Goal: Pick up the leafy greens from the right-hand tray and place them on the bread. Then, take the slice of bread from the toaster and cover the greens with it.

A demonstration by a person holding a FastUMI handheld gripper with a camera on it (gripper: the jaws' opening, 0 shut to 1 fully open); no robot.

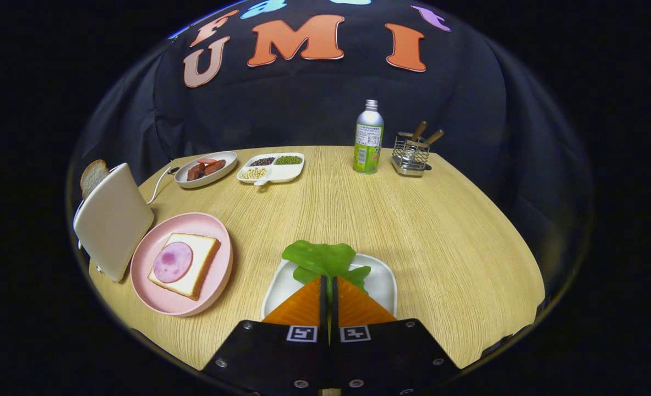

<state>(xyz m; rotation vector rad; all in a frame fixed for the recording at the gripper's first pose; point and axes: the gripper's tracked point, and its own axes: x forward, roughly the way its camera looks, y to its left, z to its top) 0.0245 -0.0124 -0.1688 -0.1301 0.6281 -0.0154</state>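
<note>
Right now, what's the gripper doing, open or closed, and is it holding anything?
Gripper: fingers closed on the leafy greens, over the white tray.

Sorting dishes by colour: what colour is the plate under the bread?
Pink plate, clearest in the gripper view.

No legible text found: the bottle [368, 140] label's print is too small to read; gripper [328, 286] carries 2 square coded markers.
</note>
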